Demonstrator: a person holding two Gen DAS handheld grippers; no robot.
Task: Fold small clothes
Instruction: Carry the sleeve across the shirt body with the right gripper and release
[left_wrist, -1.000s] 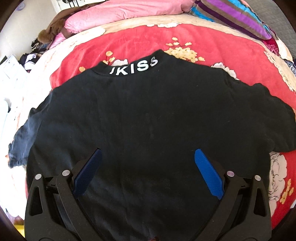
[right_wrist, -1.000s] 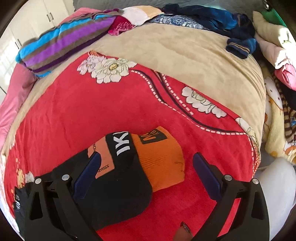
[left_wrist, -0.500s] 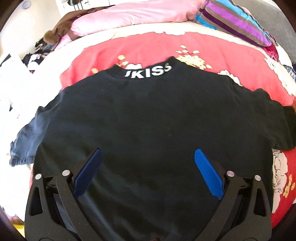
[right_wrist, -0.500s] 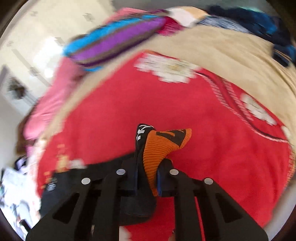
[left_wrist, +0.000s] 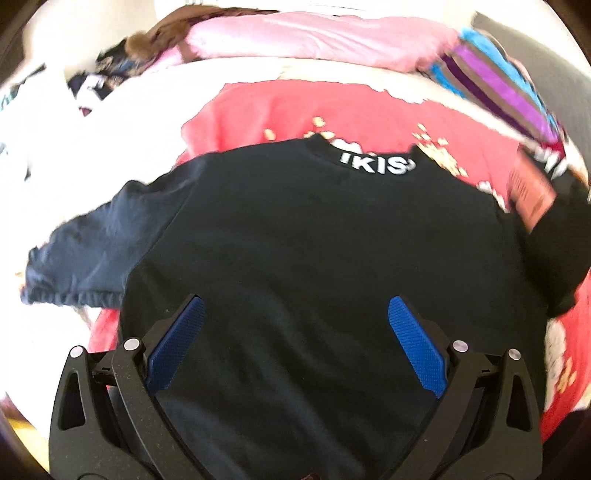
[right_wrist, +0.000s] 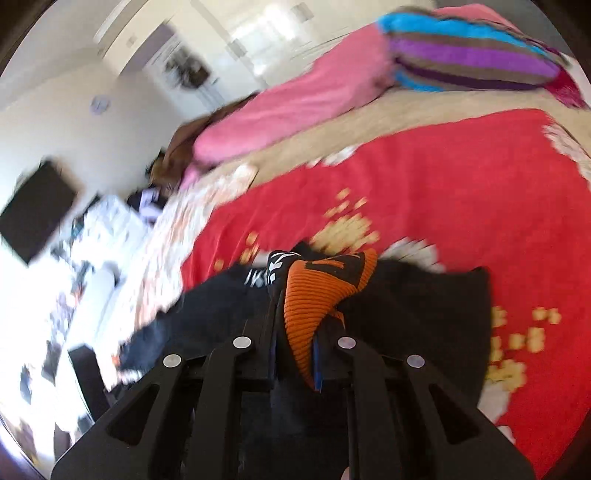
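A: Left wrist view first. The left tongs (left_wrist: 293, 343) stand wide with nothing between the blue pads (left_wrist: 176, 343), hovering over the lower middle of the black T-shirt (left_wrist: 314, 258). The shirt lies back-up on the red floral bedspread (left_wrist: 332, 110), its collar lettering (left_wrist: 375, 166) at upper centre.

B: And the risk there?

A: Nothing pins the body, so a pull from the other side could drag the whole shirt askew.

B: Right wrist view?

A: The right tongs (right_wrist: 301, 350) are narrow, clamped on the orange ribbed cuff (right_wrist: 317, 295) at lower centre, the black sleeve bunched with it.

B: Secure?

A: The jaws look to be easing apart slightly. I'd judge the cuff could slip free mid-fold and leave the sleeve crumpled, and the picture is blurred.
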